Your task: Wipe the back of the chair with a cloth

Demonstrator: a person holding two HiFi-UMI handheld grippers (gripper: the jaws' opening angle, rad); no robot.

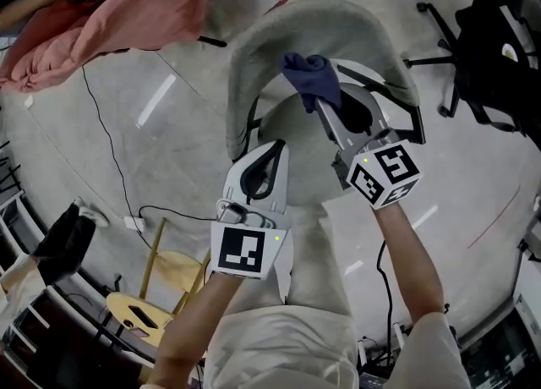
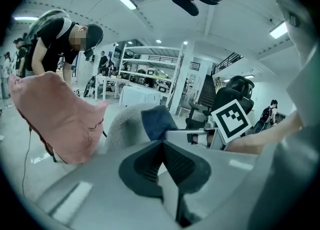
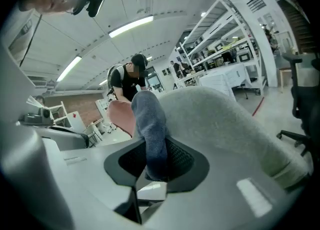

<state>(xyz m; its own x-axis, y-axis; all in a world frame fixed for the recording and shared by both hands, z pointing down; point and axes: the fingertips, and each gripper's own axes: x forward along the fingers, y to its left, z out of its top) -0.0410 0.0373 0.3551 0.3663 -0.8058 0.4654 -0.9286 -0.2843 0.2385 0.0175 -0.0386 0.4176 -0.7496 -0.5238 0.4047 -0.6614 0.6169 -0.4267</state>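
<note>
Right gripper (image 1: 325,112) is up at the chair, jaws clamped on the blue cloth (image 1: 309,73), and in the right gripper view you see that cloth (image 3: 150,124) standing straight up out of the jaws with the grey chair back (image 3: 225,119) curving away to the right. From the head view the cloth sits on the inner face of the chair back (image 1: 338,28), just under its top rim; it looks pressed against the fabric, though the angle leaves actual contact unclear. Left gripper (image 1: 270,155) hangs lower, centre of the frame, over the near edge of the seat (image 1: 296,121), and its own view shows the jaws together (image 2: 164,161) with nothing between them. There's open concrete floor (image 1: 177,117) to the left of the chair, with a thin black cable (image 1: 110,138) trailing across it. A pink fabric (image 1: 127,15) spreads over the upper left, close to the rim of the back. A black office chair (image 1: 490,41) stands well apart at the upper right, and a wooden stool (image 1: 161,286) sits at the lower left.
</note>
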